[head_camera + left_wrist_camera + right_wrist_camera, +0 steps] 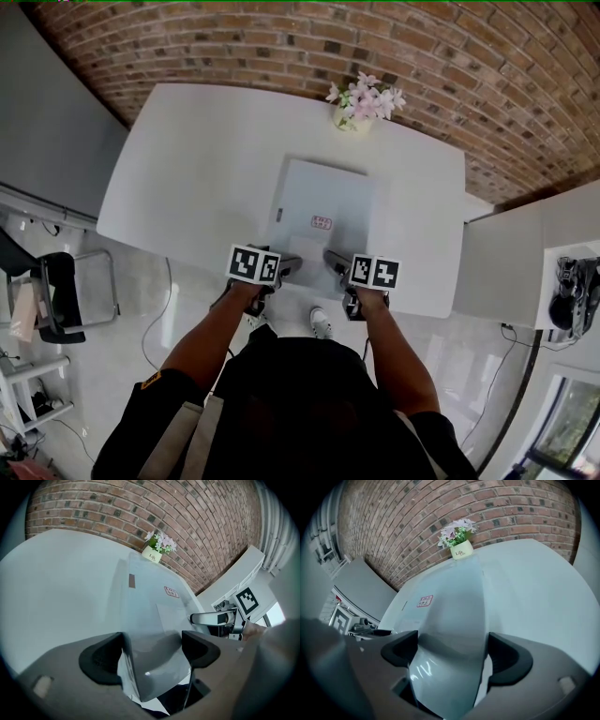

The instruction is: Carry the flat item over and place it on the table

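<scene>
The flat item (323, 202) is a pale grey soft package with a small red label, stretched out over the white table (187, 159) near its front edge. My left gripper (286, 267) grips its near left corner and my right gripper (336, 262) its near right corner. In the left gripper view the package (150, 606) fills the gap between the jaws of the left gripper (152, 651). The right gripper view shows the same: the package (454, 606) bunches inside the right gripper (452, 651). Whether the package rests on the tabletop or hovers just above it, I cannot tell.
A small pot of pink flowers (361, 103) stands at the table's far edge, just beyond the package. A brick floor lies behind the table. A white cabinet (506, 253) stands to the right and a chair (56, 300) on the floor at left.
</scene>
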The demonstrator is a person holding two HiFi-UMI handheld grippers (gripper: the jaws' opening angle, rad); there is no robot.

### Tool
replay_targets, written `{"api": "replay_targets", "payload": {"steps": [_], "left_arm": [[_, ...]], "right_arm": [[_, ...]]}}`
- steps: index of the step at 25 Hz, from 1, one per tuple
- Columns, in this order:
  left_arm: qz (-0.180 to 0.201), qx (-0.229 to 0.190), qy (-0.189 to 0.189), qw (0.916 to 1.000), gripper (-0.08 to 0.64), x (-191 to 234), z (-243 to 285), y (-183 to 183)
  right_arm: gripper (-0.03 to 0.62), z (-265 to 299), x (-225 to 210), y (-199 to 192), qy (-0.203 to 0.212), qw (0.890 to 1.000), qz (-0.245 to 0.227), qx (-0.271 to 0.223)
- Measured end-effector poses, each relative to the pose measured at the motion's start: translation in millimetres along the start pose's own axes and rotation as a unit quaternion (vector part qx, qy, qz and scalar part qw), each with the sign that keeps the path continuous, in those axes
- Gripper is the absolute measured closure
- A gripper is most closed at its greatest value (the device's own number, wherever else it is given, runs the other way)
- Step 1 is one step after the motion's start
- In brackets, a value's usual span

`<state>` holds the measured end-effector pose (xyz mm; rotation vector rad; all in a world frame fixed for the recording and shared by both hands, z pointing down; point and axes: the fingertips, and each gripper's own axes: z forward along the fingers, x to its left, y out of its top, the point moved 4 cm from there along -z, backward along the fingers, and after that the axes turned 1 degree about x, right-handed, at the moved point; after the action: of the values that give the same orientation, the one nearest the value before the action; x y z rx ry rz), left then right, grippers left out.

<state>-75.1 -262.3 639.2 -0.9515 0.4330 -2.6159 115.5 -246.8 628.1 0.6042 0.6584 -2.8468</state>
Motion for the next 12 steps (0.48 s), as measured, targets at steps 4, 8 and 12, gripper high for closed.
{"api": "replay_targets", "payload": {"steps": [4, 8, 12], "left_arm": [[0.003, -0.004, 0.001, 1.0, 0.147, 0.2, 2.0, 4.5], [0.001, -0.006, -0.002, 1.0, 0.144, -0.1, 2.9, 4.4], [0.0, -0.012, -0.007, 0.9999, 0.144, 0.9, 2.4, 4.2]], "right_arm": [[0.14, 2.0, -2.7, 3.7, 0.003, 1.0, 0.002, 0.002], [0.137, 2.1, -4.9, 4.6, 0.006, 1.0, 0.004, 0.004], [0.132, 1.7, -6.7, 4.3, 0.009, 1.0, 0.008, 0.006]]}}
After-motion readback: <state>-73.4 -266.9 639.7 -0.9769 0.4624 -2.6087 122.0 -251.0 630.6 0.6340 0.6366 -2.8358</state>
